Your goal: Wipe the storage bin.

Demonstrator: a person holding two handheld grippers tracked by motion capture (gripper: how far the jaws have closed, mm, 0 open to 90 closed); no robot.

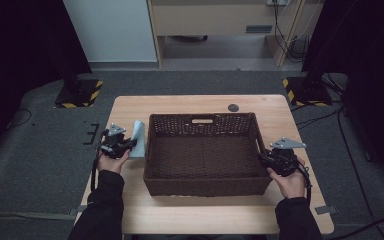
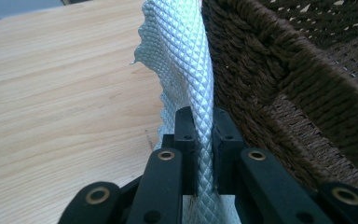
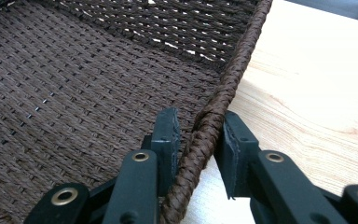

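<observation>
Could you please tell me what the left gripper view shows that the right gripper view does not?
Left gripper view: the left claw shut on a pale quilted cloth that stands up beside the basket's outer wall. Right gripper view: the right claw straddling the basket's braided rim, one jaw inside, one outside, with a small gap visible at the outer pad, and the woven floor. Both share the brown wicker basket and the wooden table.

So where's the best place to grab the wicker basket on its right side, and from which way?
Grip the braided top rim of the basket's right wall, coming down from above with one jaw inside and one outside. The rim is thin, firm and upright, so it probably fits between the jaws, as the right gripper straddles it now.
</observation>
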